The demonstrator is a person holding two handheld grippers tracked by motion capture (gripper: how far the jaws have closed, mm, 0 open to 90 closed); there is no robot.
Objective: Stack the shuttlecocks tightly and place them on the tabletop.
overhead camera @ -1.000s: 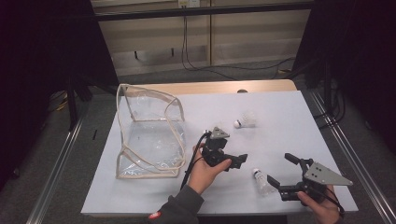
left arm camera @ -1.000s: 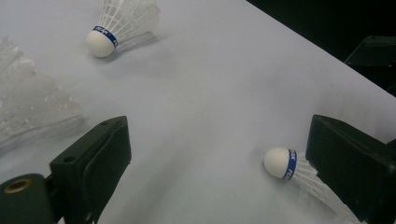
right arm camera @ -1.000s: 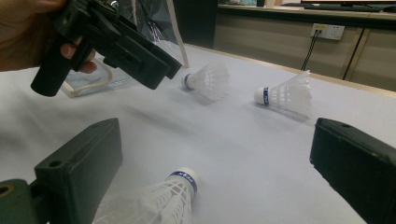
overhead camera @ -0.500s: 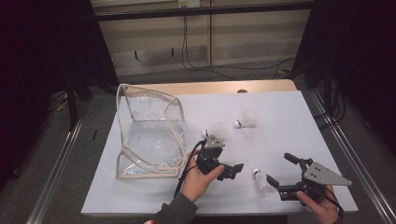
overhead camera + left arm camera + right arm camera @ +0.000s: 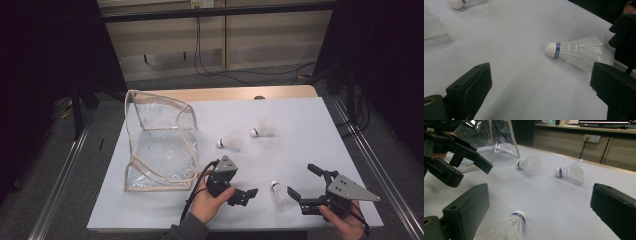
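The nearest shuttlecock point(image 5: 281, 193) lies on the table point(image 5: 320, 135) between my 2 grippers, untouched. My left gripper point(image 5: 246, 195) and right gripper point(image 5: 303, 181) both stand with jaws wide apart. I judge this the approach; next I must close on it, probably for the clear bag point(image 5: 160, 145).

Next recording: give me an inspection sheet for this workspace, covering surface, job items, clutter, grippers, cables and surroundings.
Surface: white table, with a wooden strip along its far edge.
Job's things: three shuttlecocks lying on their sides; the nearest shuttlecock lies between the two grippers, the middle shuttlecock and far shuttlecock lie mid-table. The clear bag stands open at the left.
Clutter: nothing seen.
Grippers: left gripper open, empty, pointing at the nearest shuttlecock; right gripper open, empty, jaws either side of it.
Cables: black cable trailing from the left gripper; wall cables behind.
Surroundings: dark curtains, metal floor rails.
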